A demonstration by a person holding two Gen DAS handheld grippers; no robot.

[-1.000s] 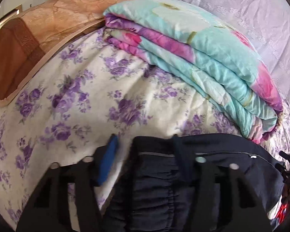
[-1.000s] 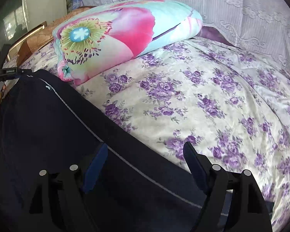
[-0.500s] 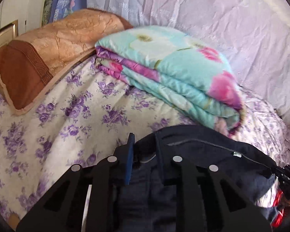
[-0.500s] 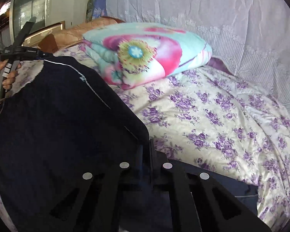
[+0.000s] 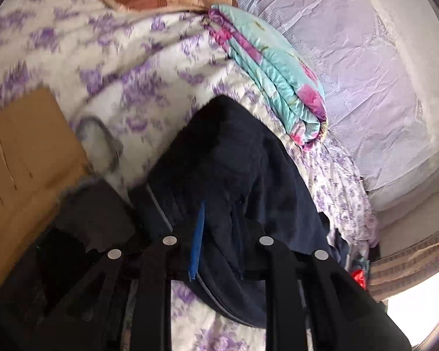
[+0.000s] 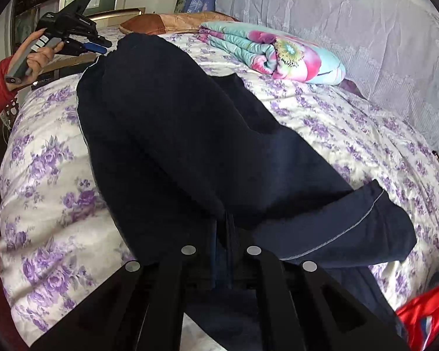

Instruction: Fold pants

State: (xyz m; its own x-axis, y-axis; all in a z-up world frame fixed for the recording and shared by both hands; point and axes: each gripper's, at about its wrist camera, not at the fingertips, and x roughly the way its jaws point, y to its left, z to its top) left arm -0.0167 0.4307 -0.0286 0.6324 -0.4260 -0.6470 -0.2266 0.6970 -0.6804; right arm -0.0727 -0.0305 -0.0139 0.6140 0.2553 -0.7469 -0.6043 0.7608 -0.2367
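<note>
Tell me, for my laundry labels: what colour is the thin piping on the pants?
Pale grey-white piping on dark navy fabric pants; clearest in the right wrist view.

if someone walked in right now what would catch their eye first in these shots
The dark navy pants dominate, draped lengthwise down the middle of the purple-flowered bedspread, with the right gripper and the left gripper each shut on one end of them. Next comes the bright turquoise and pink folded quilt lying at the far side of the bed by the lace curtain.

Pants now pinched, lifted, doubled over.
</note>
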